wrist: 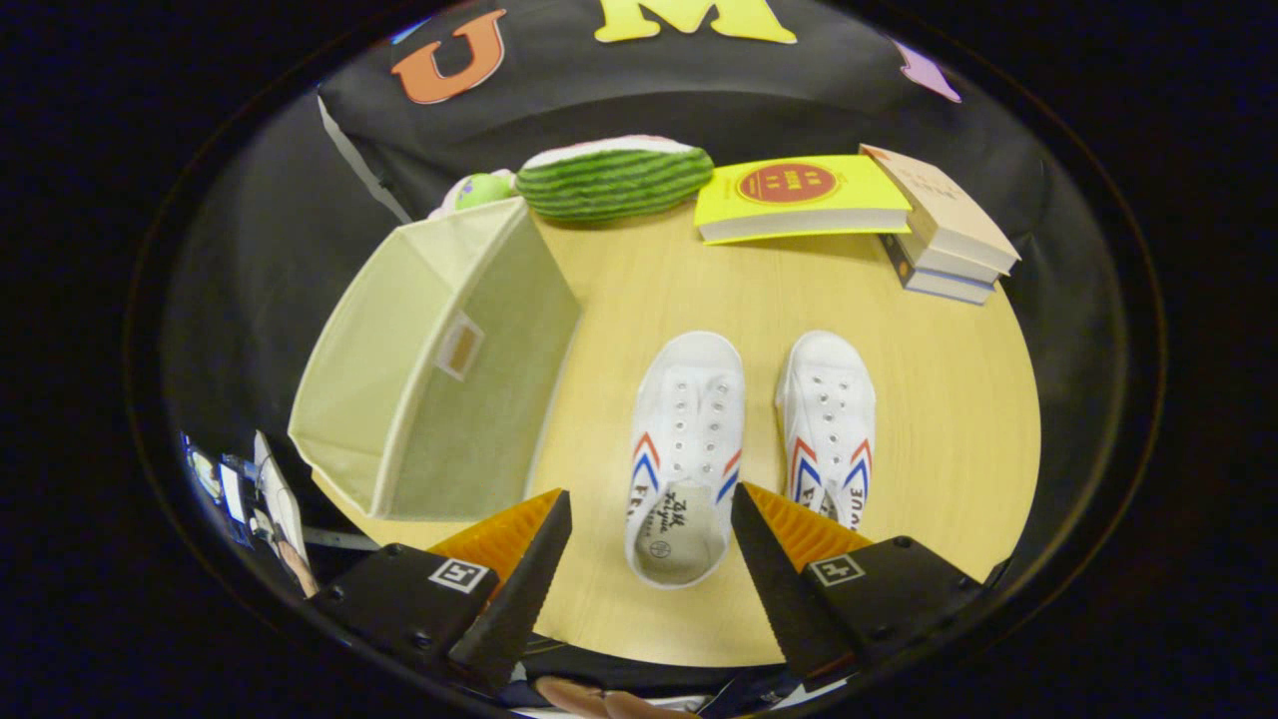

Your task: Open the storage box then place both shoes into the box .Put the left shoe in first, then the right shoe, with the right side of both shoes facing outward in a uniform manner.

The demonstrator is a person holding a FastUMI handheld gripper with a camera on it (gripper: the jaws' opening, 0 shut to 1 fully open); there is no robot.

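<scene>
Storage box [429, 369]: pale cream fabric, soft-sided and rectangular, tipped so its open mouth faces the camera, a small label window on its inner right wall; it sits at the left of the round, light wood-grain desk [639, 290], near the desk's edge. Behind it, a green ball-like item [483, 188] and a striped green, watermelon-patterned cushion [614, 180] lying lengthwise along the back. Tool [649, 544]: fingers spread well apart, ridged pads facing inward, gripping nothing; the heel of the left shoe lies between the fingertips. Left shoe [687, 449]: white canvas slip-on, metal eyelets without laces, red and blue chevron stripes on both sides, pale insole showing; long axis runs away from the tool, toe pointing toward the back of the desk. Right shoe [827, 424]: matching pattern, parallel and just beside the first, toe the same way, its heel partly hidden behind the right finger. Beyond the shoes, a yellow book [799, 195] lying flat, touching a stack of tan-covered books [944, 225] at the far right.
</scene>
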